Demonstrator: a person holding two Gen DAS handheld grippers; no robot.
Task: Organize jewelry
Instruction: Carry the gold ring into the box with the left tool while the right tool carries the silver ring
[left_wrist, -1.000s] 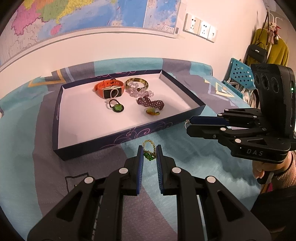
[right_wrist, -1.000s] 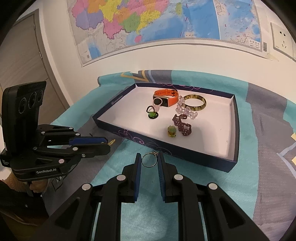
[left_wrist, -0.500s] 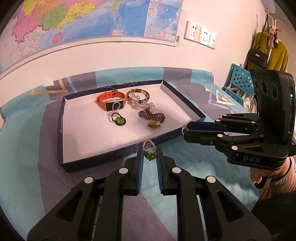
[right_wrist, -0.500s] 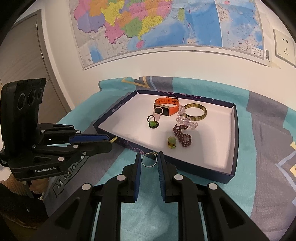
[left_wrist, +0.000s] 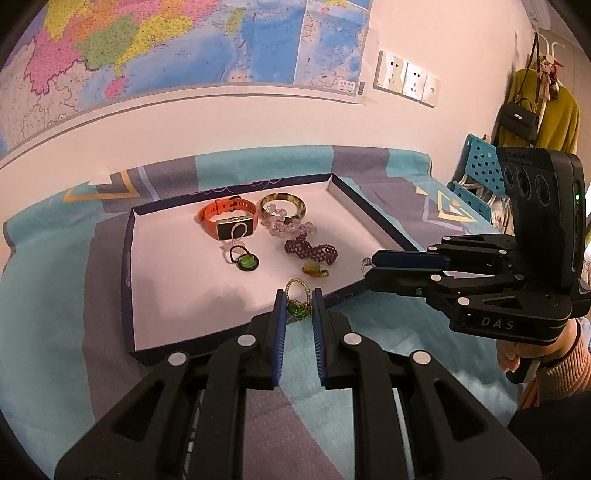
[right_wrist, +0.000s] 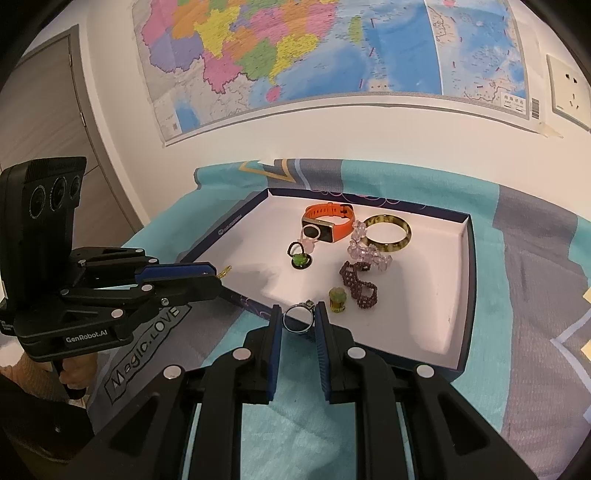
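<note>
My left gripper (left_wrist: 299, 297) is shut on a gold beaded ring with a green stone (left_wrist: 296, 309), held over the near wall of the dark blue tray (left_wrist: 127, 258). My right gripper (right_wrist: 297, 314) is shut on a silver ring (right_wrist: 295, 329) above the tray's near edge (right_wrist: 406, 363). On the tray's white floor lie an orange watch (left_wrist: 229, 218), a bangle (left_wrist: 282, 205), a clear bead bracelet (left_wrist: 288, 227), a maroon beaded piece (left_wrist: 312, 251), a black ring with a green stone (left_wrist: 243, 258) and a small yellow-green ring (left_wrist: 314, 269).
The tray rests on a teal and grey patterned cloth (left_wrist: 55, 314) against a white wall with a map. A blue perforated chair (left_wrist: 476, 170) and hanging clothes stand at the far right. A person's hand (left_wrist: 517, 354) grips the right tool.
Both grippers have crept toward the tray with their rings still held. The rings, which hung over the cloth in front of the tray, now hang at its near edge.
</note>
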